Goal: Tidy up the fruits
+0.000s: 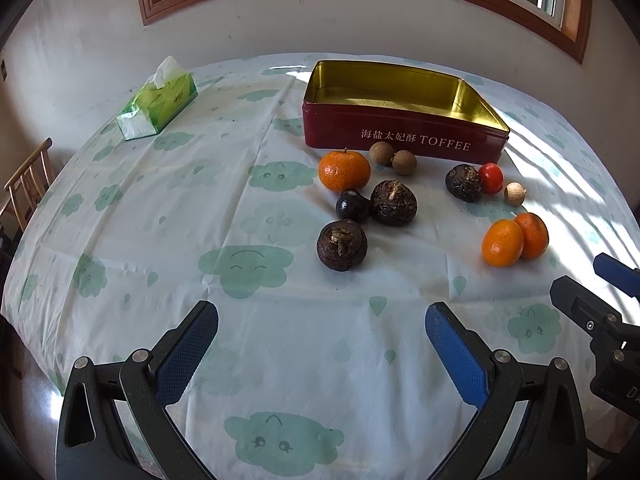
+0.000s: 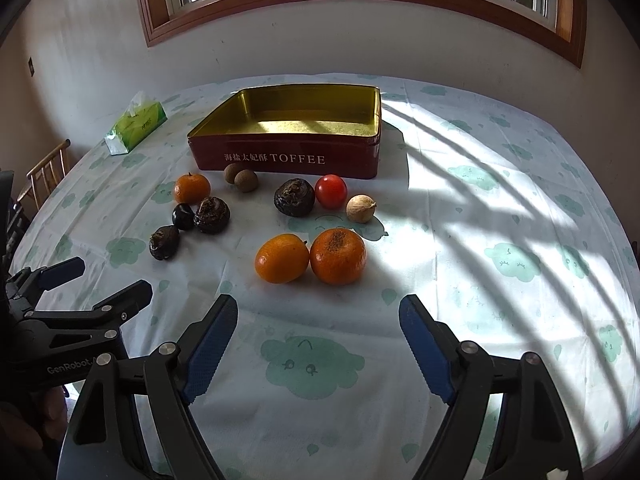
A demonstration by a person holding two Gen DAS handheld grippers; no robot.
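I see both grippers, left [image 1: 322,340] and right [image 2: 319,334], wide open and empty at frame bottom, fruit mid-frame before the empty toffee tin [image 2: 288,160].

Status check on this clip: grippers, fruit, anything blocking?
Left gripper open, empty. Right gripper open, empty. Fruits all loose on the tablecloth; toffee tin empty. Nothing in the way.

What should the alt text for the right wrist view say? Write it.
An open right gripper hovers over a cloud-print tablecloth, facing two oranges and other scattered fruits before an empty red toffee tin. The left gripper shows at the left edge.
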